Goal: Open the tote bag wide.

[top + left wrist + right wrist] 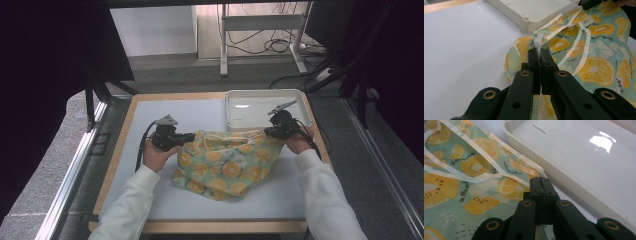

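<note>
A mint-green cloth (227, 167) printed with orange and lemon slices lies bunched in the middle of the white table top. It has white trim along its edges. At the cloth's left end my left gripper (192, 137) is shut on a fold of that trim, and the pinch is plain in the left gripper view, at the left gripper's (539, 51) tips, with the cloth (596, 62) spreading away to the right. My right gripper (266, 132) is shut on the cloth's far right corner. In the right gripper view the right gripper (540, 179) pinches the corner of the cloth (474, 170) just beside the tray.
A shallow white tray (229, 110) stands at the back right of the table, close behind the cloth; its rim (564, 173) runs right beside my right gripper. The white table top (200, 112) has a wooden border. Dark frames and cables stand beyond the table.
</note>
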`<state>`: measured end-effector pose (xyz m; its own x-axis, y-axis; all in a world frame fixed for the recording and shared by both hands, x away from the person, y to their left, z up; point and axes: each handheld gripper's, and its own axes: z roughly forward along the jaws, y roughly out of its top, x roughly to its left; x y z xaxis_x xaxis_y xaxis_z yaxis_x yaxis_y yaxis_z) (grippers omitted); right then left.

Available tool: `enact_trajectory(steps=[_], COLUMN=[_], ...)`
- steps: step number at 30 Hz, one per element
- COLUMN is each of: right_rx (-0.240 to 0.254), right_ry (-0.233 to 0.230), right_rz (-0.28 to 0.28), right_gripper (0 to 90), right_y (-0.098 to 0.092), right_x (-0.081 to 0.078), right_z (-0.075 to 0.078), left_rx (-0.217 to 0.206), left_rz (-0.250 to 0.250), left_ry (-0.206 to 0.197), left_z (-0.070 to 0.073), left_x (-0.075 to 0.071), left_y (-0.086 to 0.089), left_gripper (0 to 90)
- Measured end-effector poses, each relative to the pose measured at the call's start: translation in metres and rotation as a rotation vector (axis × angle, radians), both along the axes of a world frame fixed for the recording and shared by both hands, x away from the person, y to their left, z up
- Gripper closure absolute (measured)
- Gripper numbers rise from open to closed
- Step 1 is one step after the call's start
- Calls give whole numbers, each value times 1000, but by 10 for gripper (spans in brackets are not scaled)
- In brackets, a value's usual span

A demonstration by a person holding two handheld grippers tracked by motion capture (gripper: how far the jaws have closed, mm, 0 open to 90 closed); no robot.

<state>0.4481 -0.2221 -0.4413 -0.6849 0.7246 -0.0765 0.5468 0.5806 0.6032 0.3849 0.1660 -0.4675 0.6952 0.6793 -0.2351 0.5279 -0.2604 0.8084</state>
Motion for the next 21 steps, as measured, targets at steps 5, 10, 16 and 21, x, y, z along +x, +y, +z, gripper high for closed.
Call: enact_trajectory(steps=[5,10,16,21], right_rx=[29,65,102,132], right_ry=[-24,-51,-93,-120], right_rz=[6,11,17,19], right_gripper=[891,891,891,891], right_y=[1,0,-3,-5], right_x=[-3,-6,-12,-17], right_z=[5,11,20,26], left_rx=[-2,-6,-10,-13], left_rz=[2,6,11,14], left_ry=[1,-1,-5,-9], left_z=[0,1,2,3], left_x=[0,0,-1,-1], left_y=[0,1,3,5], left_gripper=[896,896,896,896])
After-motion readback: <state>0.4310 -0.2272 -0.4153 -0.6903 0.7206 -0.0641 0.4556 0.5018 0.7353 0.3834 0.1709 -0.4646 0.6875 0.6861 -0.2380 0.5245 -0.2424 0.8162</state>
